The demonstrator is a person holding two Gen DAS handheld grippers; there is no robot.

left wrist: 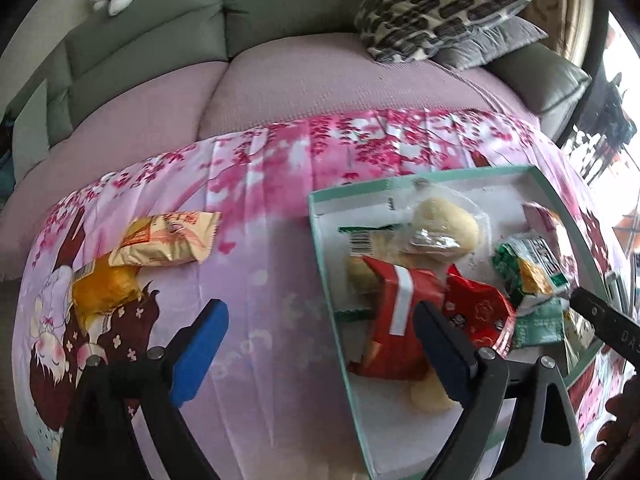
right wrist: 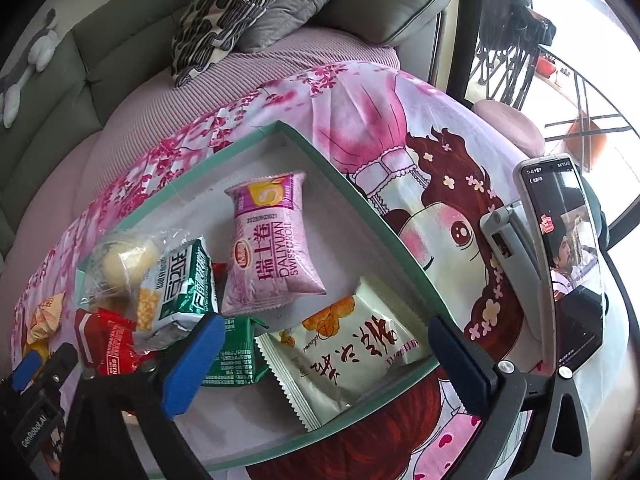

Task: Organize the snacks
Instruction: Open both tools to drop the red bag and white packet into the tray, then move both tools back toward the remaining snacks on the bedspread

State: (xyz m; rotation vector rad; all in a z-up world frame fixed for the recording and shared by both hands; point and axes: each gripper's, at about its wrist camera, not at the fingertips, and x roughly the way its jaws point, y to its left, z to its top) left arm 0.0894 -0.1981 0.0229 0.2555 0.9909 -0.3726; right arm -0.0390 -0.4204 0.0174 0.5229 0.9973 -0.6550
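Snacks [right wrist: 274, 246]: crinkly glossy pillow packets

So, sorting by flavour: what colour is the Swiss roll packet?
Pink Swiss roll packet, purple top; right wrist view.

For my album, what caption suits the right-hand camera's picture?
Open right gripper hovers over a shallow green-rimmed tray holding a pink Swiss-roll packet.

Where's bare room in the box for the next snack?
Box: free along the far wall, above the pink roll, and in the near corner below the white pack. Crowded at its left end around the green pack and red packs.
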